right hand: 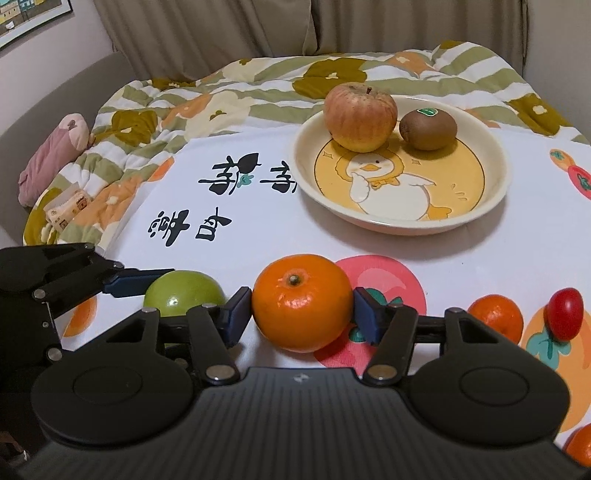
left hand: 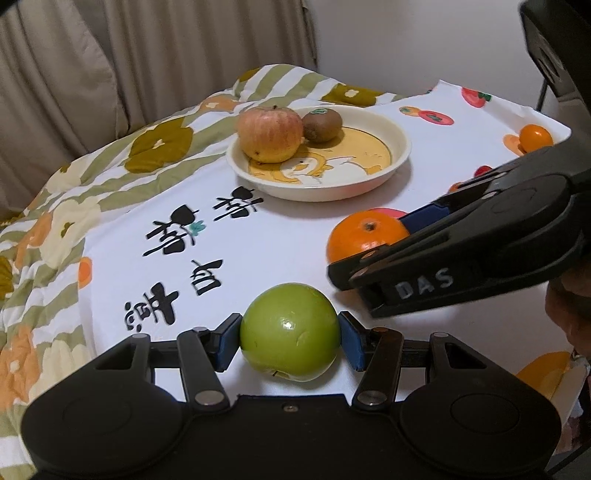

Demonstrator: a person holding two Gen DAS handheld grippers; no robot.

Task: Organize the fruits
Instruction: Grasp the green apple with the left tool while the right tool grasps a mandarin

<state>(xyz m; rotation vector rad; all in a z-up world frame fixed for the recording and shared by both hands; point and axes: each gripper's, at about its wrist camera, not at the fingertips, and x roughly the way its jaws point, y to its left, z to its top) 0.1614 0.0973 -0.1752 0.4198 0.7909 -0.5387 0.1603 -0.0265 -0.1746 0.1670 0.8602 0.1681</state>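
Jaws of your left gripper (left hand: 290, 341) clamp the round green apple (left hand: 290, 332); your right gripper (right hand: 303, 309) brackets the glossy orange mandarin (right hand: 302, 301), pads touching.

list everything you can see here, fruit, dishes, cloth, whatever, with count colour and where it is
plate: 1, cream with a yellow duck picture, far side of the cloth
red apple: 1, red-yellow, on the plate
kiwi: 1, brown, green sticker, on the plate beside the apple
green apple: 1, green, on the cloth, between the left pads
large orange: 1, orange, on the cloth, between the right pads
small orange: 1, orange, near right of the cloth
cherry tomato: 1, red, beside the small orange
tablecloth: 1, white, black characters, fruit prints
quilt: 1, green, white and orange floral, behind
curtain: beige, at the back
left gripper: black, blue pads
right gripper: black, blue pads
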